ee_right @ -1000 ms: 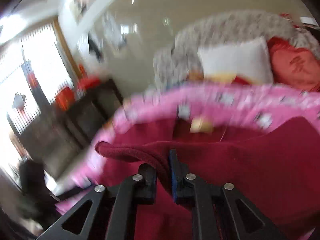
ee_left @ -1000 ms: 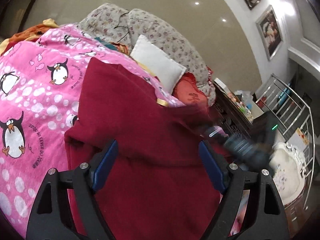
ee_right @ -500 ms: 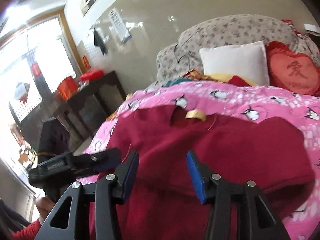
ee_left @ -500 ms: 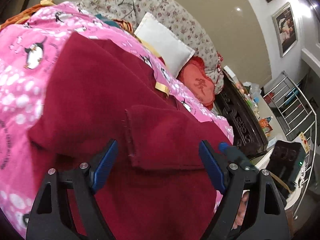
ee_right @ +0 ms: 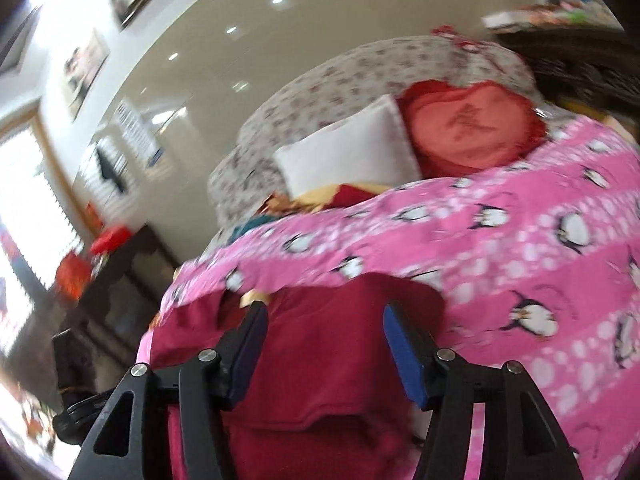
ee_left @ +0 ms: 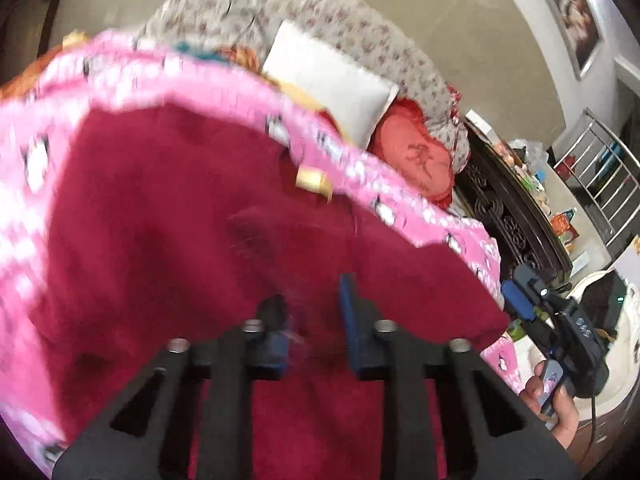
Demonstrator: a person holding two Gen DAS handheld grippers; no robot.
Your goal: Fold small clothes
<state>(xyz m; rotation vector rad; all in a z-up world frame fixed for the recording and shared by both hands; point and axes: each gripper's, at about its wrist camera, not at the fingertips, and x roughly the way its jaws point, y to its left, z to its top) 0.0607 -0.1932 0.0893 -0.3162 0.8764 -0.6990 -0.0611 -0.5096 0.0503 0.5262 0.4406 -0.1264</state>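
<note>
Item 1. Dark red garment [ee_left: 172, 216]: a small fleece top spread flat on the pink penguin blanket [ee_right: 520, 248], filling the centre and lower part of the left wrist view and the lower centre of the right wrist view. A yellow neck label [ee_left: 312, 180] shows at its far edge, upper centre, so the collar lies away from the cameras. A layer of the red cloth appears doubled over the body, with a fold edge low in the right wrist view; judged to be a sleeve or side turned in, a fold partly made.

Item 2. Left gripper [ee_left: 312, 320]: bottom centre of its view, pointing down onto the near part of the garment. Jaws closing, a narrow gap between the blue pads, red fabric lying in that gap. Motion blur hides whether the pads already pinch the cloth; cannot tell. Placement suggests a grasp on the near hem for the next fold.

Item 3. Right gripper [ee_right: 324, 344]: bottom centre of its view, over the garment's edge. Jaws opening, pads about half apart, cloth seen beyond and below them, nothing pressed between. Judged as letting go. In the left wrist view the same tool sits at lower right, off the blanket's edge, carried by a hand [ee_left: 556, 408].

Item 4. Background: white pillow [ee_right: 344, 160], red heart cushion [ee_right: 468, 132], floral headboard [ee_left: 320, 12].
</note>
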